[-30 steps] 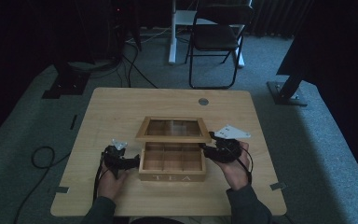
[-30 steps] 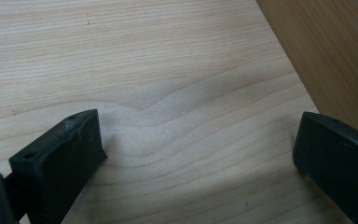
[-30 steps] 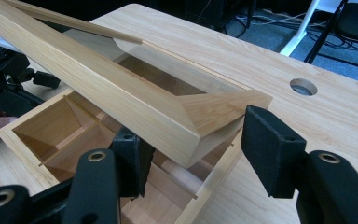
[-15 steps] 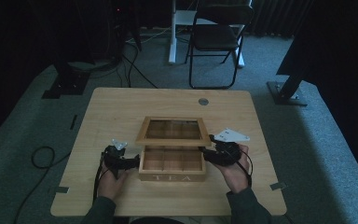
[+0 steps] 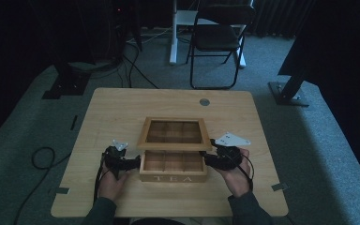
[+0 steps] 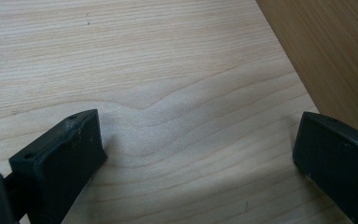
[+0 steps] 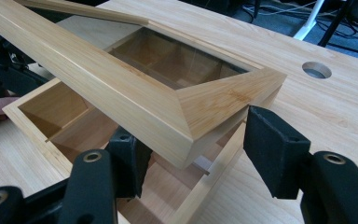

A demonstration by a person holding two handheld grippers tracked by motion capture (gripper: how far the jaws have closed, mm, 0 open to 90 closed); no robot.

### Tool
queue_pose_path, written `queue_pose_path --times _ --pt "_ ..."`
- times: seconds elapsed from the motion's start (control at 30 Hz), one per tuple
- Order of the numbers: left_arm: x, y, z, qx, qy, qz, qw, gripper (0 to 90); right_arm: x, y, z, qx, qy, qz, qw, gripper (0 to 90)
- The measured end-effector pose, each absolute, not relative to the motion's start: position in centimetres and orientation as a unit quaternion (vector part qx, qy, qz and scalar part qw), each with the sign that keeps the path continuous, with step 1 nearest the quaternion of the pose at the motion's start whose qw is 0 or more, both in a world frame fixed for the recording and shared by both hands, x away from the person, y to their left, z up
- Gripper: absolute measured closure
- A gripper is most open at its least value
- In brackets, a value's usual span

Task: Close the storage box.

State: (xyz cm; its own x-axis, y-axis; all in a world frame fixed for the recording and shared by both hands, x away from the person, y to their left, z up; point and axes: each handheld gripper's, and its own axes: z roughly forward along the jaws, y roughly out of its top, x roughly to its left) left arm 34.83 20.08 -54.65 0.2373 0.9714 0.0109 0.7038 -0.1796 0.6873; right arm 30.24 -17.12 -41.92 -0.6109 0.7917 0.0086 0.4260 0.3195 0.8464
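Note:
A wooden tea box [image 5: 173, 177] marked TEA stands on the table's near half. Its glass-paned lid [image 5: 173, 145] hangs tilted above the empty compartments. My right gripper [image 5: 206, 159] is at the box's right side. In the right gripper view, the right gripper [image 7: 198, 149] straddles the near corner of the lid [image 7: 121, 88], with a pad against each side of it. Its jaws have just been opening a little with the lid between them. My left gripper [image 5: 133, 163] lies beside the box's left wall. In the left gripper view, the left gripper [image 6: 196, 154] is open over bare wood, next to the box wall [image 6: 335, 56].
The light wooden table [image 5: 122, 108] has a round cable hole [image 5: 204, 101] behind the box. A folding chair [image 5: 220, 37] and stand legs are on the carpet beyond the far edge. Cables trail off the table's left side.
The lid's free edge has come nearer to the person and lower over the box. The right gripper has shifted slightly with it. The left gripper has stayed put.

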Motion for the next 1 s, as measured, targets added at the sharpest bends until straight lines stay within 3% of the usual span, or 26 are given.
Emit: queue_pose_path --times 1.0 --pt "34.8 20.1 -54.6 0.733 0.572 0.232 0.287 1.6 29.4 -17.1 -43.9 0.383 0.794 0.425 0.205 41.0"
